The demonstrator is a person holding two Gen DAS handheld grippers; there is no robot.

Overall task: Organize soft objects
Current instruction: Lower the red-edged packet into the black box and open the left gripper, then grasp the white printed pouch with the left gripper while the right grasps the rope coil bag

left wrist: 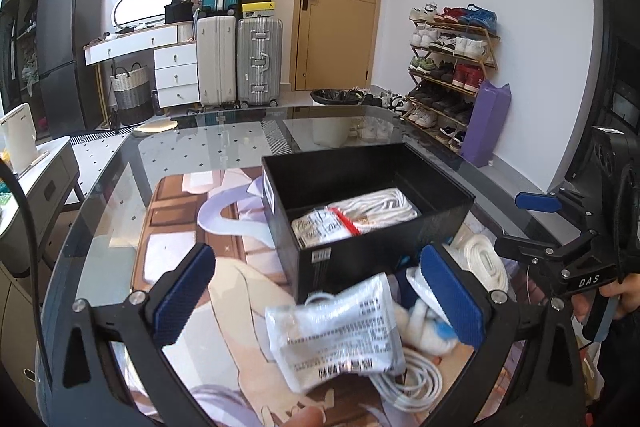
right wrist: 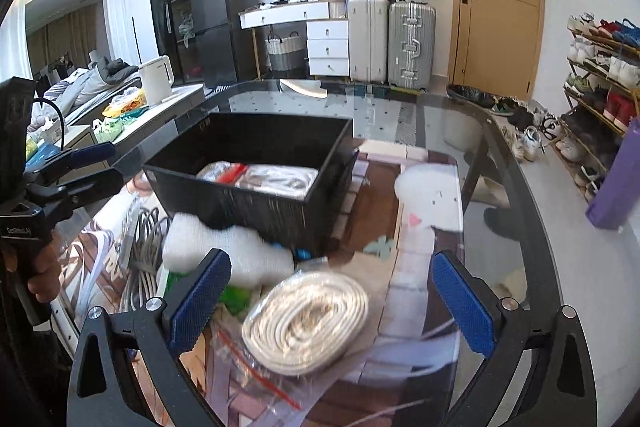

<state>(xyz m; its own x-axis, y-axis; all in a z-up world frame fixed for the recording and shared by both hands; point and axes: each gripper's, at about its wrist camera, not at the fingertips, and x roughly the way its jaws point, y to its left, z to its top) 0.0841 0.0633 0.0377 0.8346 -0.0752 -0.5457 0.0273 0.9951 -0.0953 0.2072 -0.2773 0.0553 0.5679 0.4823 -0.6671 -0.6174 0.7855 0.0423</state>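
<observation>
A black box (left wrist: 384,251) stands on the printed mat and holds bagged white cable (left wrist: 356,217); it also shows in the right wrist view (right wrist: 256,203). My left gripper (left wrist: 320,297) is open, and a clear printed bag (left wrist: 336,335) lies on the mat between its fingers. A white cable coil (left wrist: 416,383) lies under that bag. My right gripper (right wrist: 332,303) is open over a bagged coil of white cord (right wrist: 308,323), not touching it. A white soft packet (right wrist: 224,251) lies against the box front. Grey cables (right wrist: 142,259) lie to its left.
The glass table (left wrist: 168,155) carries the printed mat (left wrist: 172,227). A rolled white strap (left wrist: 486,261) lies right of the box. Suitcases, white drawers, a door and a shoe rack (left wrist: 452,67) stand beyond the table. A kettle (right wrist: 156,81) sits on a side counter.
</observation>
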